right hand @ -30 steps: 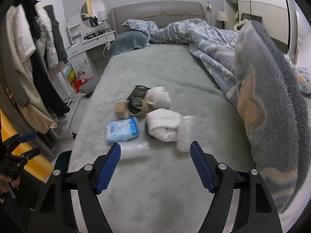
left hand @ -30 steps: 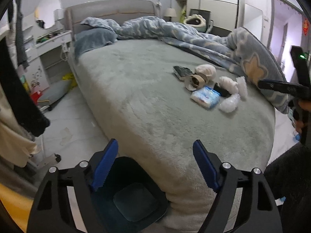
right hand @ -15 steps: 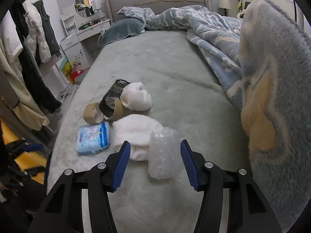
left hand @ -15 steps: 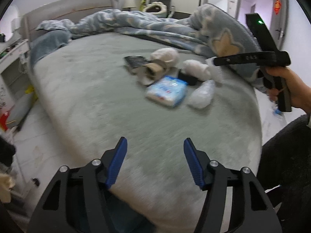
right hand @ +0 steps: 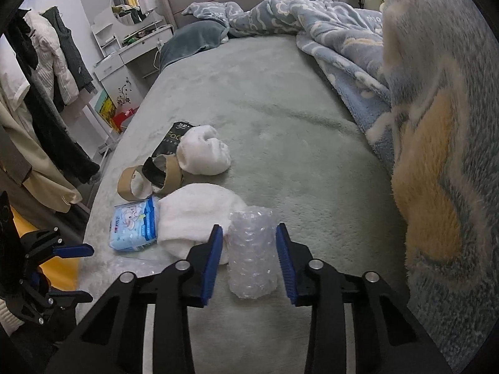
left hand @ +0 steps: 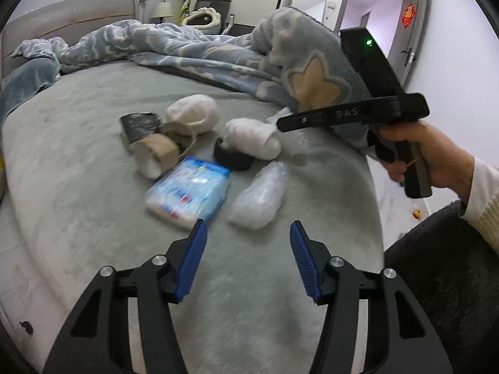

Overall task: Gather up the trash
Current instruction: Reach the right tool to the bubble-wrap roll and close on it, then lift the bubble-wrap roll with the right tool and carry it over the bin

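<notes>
Trash lay in a small heap on the green bed cover (right hand: 280, 99), near the rumpled blue blanket (right hand: 343, 46). Nearest the blanket, a bubble-wrap roll (right hand: 252, 249) sat clenched between the pads of the right gripper (right hand: 249, 260). Beside it, farther from the blanket, were a white wad (right hand: 190, 218), a blue tissue pack (right hand: 134, 227) and cardboard rings (right hand: 134, 184). The left gripper (left hand: 248, 260) hung over bare cover, short of a second plastic bag (left hand: 260, 199), its jaws closing on nothing

A grey-green bed (right hand: 280, 99) bears bubble wrap (right hand: 252, 255), tissue pack (right hand: 134, 227), and blanket (right hand: 312, 21).
</notes>
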Demonstrator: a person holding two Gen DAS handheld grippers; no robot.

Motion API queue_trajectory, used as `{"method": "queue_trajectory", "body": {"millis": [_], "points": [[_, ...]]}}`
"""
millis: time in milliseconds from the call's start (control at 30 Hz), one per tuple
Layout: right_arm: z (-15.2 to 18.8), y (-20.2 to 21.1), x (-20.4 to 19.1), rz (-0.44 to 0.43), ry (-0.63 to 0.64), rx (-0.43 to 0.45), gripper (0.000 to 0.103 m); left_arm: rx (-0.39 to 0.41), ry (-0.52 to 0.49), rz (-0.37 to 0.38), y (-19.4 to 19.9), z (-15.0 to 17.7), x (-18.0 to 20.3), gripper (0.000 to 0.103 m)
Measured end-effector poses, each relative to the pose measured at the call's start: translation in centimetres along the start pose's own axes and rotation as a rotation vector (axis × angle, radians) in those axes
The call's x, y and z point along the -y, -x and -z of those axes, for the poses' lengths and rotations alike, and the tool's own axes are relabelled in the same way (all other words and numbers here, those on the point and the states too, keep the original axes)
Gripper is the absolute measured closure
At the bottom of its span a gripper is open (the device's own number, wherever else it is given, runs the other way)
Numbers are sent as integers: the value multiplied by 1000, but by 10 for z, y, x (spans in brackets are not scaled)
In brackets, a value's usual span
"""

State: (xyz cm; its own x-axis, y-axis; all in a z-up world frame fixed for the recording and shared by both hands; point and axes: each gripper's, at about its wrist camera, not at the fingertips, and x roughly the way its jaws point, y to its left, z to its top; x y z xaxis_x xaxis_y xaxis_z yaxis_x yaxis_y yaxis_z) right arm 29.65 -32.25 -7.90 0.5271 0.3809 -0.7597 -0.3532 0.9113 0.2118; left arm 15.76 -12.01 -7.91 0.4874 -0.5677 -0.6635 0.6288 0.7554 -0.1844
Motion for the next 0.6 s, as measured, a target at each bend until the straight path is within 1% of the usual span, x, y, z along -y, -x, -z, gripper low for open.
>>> {"method": "queue_trajectory", "body": {"millis": [100, 167, 333, 500, 600], "points": [[1, -3, 3, 6, 4, -13, 75, -1, -25, -1, -4, -4, 9, 45], [2, -2, 4, 6, 8, -7, 76, -2, -43, 4, -10, -9, 16, 45], [3, 10, 10, 19, 8, 41, 76, 6, -21, -11, -22, -16, 16, 48], [3, 21, 17, -8, -20, 83, 76, -2, -24, -26, -32, -19, 17, 48], [2, 27, 15, -14, -12, 109, 76, -7, -17, -39, -40, -22, 15, 48]]}}
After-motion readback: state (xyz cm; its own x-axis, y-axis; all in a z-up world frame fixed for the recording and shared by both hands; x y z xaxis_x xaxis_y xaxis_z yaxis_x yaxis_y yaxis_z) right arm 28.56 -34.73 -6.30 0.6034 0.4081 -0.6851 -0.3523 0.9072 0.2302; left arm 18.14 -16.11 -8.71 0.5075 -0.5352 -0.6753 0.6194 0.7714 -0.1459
